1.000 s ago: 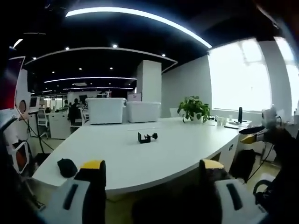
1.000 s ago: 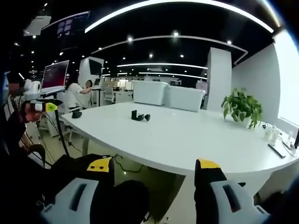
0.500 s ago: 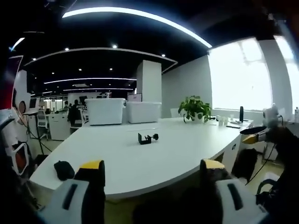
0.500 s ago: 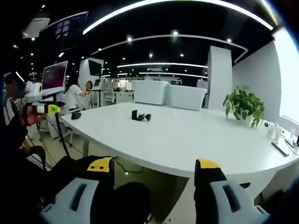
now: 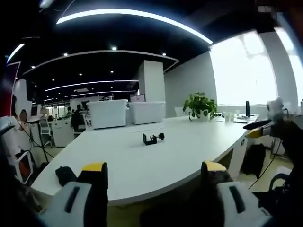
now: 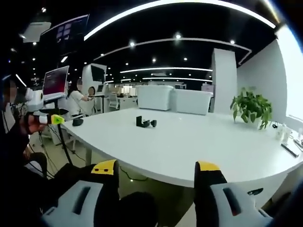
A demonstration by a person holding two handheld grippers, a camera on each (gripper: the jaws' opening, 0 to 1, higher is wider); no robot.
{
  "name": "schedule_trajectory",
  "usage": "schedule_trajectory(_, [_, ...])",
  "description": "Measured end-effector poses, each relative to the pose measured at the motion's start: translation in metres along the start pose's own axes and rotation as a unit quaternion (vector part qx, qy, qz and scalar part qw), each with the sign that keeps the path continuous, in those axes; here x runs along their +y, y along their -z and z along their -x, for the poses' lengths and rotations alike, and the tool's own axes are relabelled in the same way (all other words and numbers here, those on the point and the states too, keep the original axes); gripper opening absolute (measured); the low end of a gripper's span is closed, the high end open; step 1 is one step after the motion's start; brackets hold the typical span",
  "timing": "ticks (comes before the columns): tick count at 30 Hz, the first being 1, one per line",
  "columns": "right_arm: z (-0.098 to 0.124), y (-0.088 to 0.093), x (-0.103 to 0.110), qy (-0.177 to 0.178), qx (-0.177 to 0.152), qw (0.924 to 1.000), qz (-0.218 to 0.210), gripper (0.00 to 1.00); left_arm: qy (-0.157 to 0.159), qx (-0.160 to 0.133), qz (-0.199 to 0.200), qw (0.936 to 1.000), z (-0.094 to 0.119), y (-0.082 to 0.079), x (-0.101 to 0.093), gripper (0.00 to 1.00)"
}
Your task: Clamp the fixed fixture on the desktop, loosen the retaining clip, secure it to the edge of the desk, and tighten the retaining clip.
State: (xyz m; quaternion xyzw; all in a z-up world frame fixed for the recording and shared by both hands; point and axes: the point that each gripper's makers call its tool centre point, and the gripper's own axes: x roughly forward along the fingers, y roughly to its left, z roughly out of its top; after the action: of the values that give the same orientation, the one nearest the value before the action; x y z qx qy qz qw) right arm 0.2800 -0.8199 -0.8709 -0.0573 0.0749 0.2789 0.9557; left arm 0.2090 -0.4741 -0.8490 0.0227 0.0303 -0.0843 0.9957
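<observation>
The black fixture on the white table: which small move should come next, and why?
Probably bring the right claw forward over the table edge toward the black fixture. Both claws, the left claw too, are open, holding nothing and short of the white table, where the fixture sits untouched.

Smooth white desk, slightly glossy; matt black clamp fixture; white plastic storage bins.

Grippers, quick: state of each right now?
Left gripper: open, holding nothing, short of the table.
Right gripper: open, holding nothing.
</observation>
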Motion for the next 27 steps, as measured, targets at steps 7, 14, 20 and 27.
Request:
schedule_trajectory(7, [-0.009,0.003,-0.003,0.001,0.006,1.0000,0.002,0.60,0.005,0.004,0.002,1.0000,-0.012,0.007,-0.001,0.80])
schedule_trajectory(14, [-0.022,0.003,-0.008,0.007,0.007,0.9999,0.002,0.59,0.009,0.009,0.008,0.9999,-0.029,0.013,-0.003,0.80])
schedule_trajectory(20, [-0.037,0.001,-0.009,0.007,0.001,1.0000,0.002,0.58,0.008,0.011,-0.004,0.9999,-0.041,0.017,-0.001,0.80])
schedule_trajectory(27, [-0.057,0.000,-0.009,-0.001,0.002,1.0000,0.004,0.58,0.011,0.011,-0.001,0.9999,-0.058,0.018,0.000,0.80])
